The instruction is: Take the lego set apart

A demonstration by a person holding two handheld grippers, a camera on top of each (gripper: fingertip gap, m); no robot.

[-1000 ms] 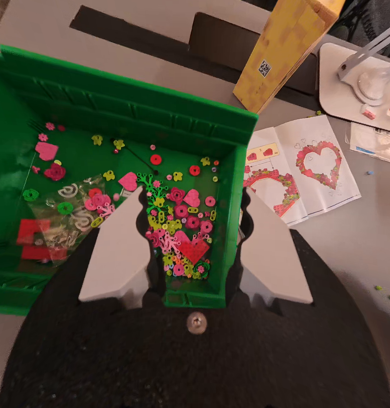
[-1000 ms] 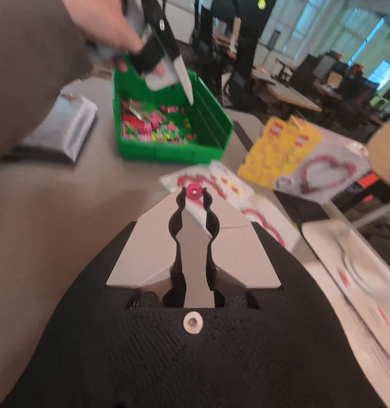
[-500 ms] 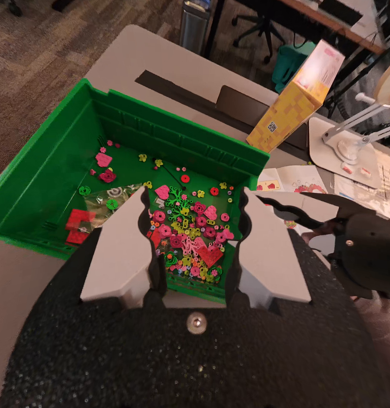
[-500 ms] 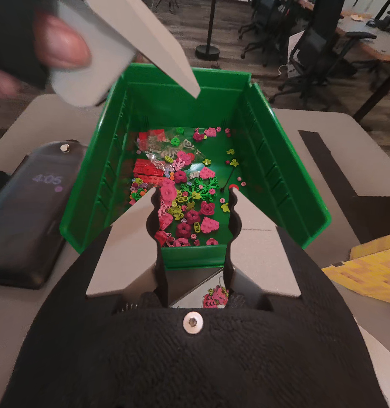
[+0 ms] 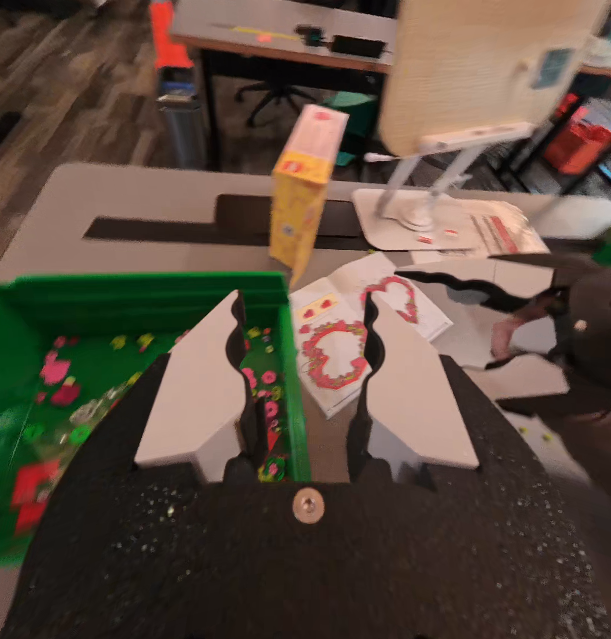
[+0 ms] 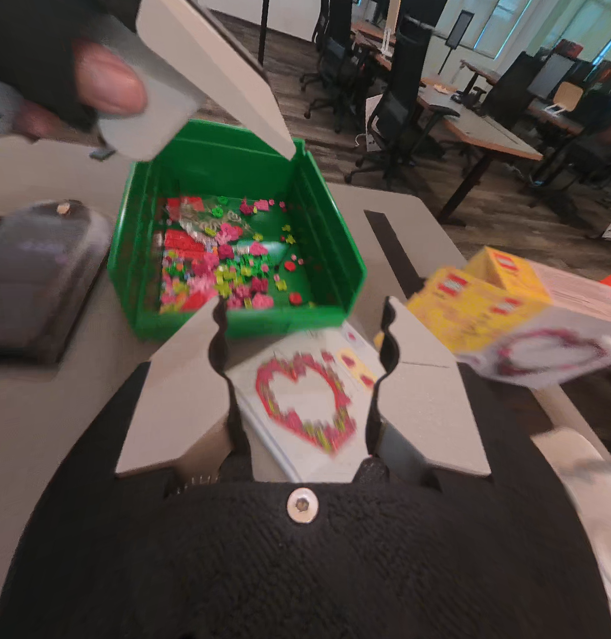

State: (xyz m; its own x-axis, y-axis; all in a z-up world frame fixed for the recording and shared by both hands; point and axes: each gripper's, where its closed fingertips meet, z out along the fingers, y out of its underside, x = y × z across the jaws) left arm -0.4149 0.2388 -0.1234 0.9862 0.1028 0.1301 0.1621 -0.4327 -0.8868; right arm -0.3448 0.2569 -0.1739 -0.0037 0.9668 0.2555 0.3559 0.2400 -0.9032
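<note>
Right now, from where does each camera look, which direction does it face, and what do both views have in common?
Left wrist view: sits on the left gripper, looks forward and down past its open fingers at the green bin, the instruction booklet and the upright yellow box; the right gripper shows at right.
Right wrist view: sits on the right gripper, faces the bin over the booklet; open fingers, plus the left gripper and hand at top left.
Shared: bin, booklet, yellow box.
</note>
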